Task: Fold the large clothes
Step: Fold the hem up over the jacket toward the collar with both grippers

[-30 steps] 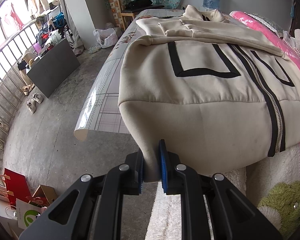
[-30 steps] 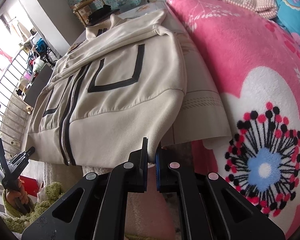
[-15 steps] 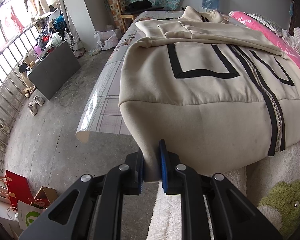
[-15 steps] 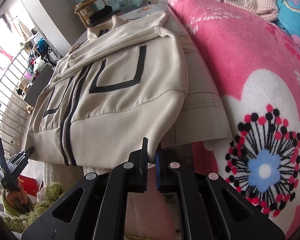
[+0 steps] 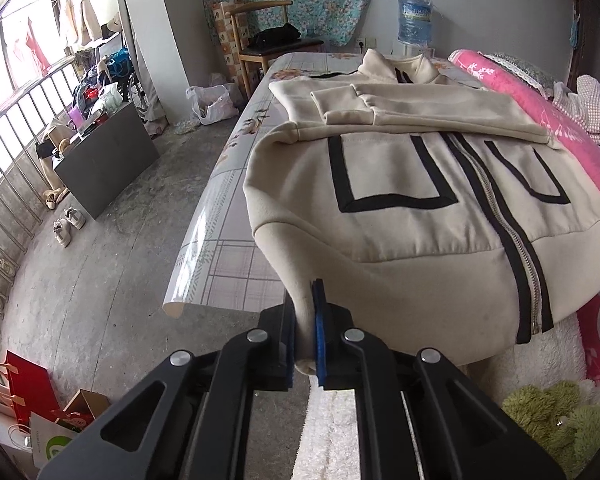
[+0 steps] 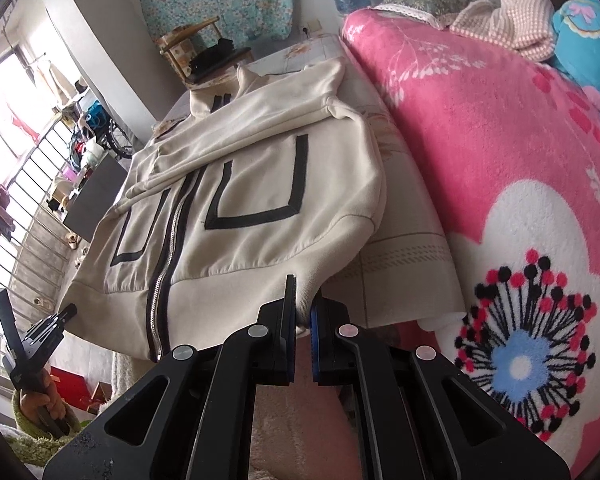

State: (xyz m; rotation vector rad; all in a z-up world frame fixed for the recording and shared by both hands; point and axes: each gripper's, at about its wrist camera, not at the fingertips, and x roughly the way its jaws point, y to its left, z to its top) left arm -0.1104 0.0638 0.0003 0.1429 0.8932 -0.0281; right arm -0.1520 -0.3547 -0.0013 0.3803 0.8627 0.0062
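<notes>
Left gripper (image 5: pixel 305 312) clamped on cream jacket (image 5: pixel 400 208) hem corner, right gripper (image 6: pixel 303 308) pinching opposite hem corner; jacket stretches ahead, probably on a table (image 5: pixel 224 256).

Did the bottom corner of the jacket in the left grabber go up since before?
Yes. The jacket hem corner pinched in the left gripper has lifted: it now overlaps the near edge of the table instead of hanging below it.

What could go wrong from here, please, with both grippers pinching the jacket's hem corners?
1. The left gripper and right gripper each pinch only a small bit of the jacket hem, so a corner might slip out during the fold.
2. The sleeves lie loosely folded across the chest and could slide off.
3. The hem overhangs the table edge, so a dropped corner may hang down.
</notes>
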